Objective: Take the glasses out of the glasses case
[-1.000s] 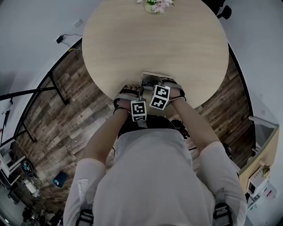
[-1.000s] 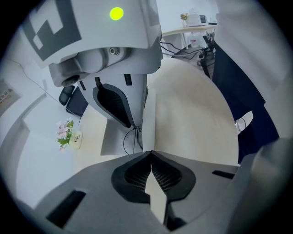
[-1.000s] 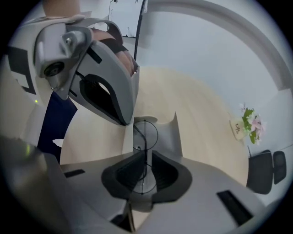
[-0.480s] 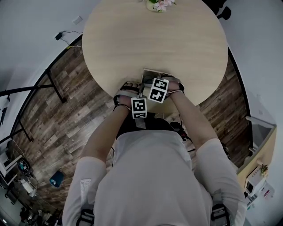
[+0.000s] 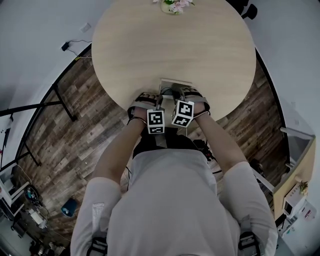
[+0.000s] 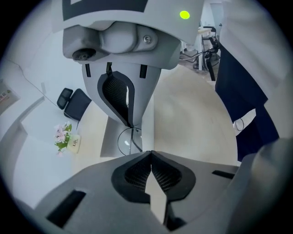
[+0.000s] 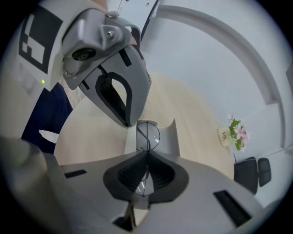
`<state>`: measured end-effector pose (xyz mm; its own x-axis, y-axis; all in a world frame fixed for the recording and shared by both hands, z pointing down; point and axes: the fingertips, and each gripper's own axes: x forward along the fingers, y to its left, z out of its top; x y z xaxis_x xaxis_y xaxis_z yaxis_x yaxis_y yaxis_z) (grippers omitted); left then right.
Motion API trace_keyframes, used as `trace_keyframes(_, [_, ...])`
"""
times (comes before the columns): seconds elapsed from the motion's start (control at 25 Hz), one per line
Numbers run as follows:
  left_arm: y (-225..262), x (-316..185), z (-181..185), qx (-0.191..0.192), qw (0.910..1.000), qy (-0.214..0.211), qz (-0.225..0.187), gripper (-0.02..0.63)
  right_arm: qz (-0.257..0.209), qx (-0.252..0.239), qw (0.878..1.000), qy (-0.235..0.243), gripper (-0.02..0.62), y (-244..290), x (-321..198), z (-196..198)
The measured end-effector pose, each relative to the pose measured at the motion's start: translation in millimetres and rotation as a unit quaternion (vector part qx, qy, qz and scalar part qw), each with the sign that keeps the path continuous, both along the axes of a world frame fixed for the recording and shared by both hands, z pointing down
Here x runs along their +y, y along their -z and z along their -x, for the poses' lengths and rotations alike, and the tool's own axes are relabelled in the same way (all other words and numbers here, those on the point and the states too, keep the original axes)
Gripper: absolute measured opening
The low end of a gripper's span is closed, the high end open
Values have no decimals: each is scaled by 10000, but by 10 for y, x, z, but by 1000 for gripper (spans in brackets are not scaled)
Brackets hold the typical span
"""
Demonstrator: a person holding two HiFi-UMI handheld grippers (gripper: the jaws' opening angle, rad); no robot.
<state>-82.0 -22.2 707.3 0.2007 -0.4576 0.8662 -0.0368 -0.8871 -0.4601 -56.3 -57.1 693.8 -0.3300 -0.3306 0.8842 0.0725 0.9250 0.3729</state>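
Observation:
A flat grey glasses case (image 5: 176, 83) lies open near the table's near edge, under both hands. Thin wire-rimmed glasses (image 7: 147, 135) lie in it, one round lens showing. My right gripper (image 7: 147, 156) is shut on the wire frame. Its jaws have just been closing with the frame between them, and a second lens shows behind the pads. My left gripper (image 6: 151, 155) is shut on a thin upright flap of the case (image 6: 148, 130), beside the lens (image 6: 128, 141). Each gripper shows in the other's view, tips close together over the case.
The round light-wood table (image 5: 175, 45) carries a small vase of pink flowers (image 5: 175, 6) at its far edge. Dark chairs (image 6: 74, 103) stand beyond it. The person's body is close against the near edge, with wood flooring (image 5: 75, 125) around.
In the head view the right gripper's marker cube shifted slightly toward the case and back. The left gripper has stayed put at the case.

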Motion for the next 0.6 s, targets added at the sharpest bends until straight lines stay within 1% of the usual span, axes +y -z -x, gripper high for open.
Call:
trace_keyframes(0.12, [3,-5,-8,28,10000,-6,11,5,-230,-134,9995,-142,18,91,-49,-18])
trace_keyframes(0.24, [0,0,-29,-12,10000,-70,24,5,-472,-118,9986,-204,18,147,-86,-67])
trace_keyframes(0.4, [-23,-3,0,-52,9999,-144,18,5,-956,39,9954,92,18,279,-91,-31])
trace_keyframes(0.48, [-10,-3,1,-64,9998,-178,8,5,-1031,56,9946,125,18,356,-62,-53])
trace_keyframes(0.6, [19,18,-24,-80,9997,-234,19,5,-1054,9,9944,11,18,470,-29,-182])
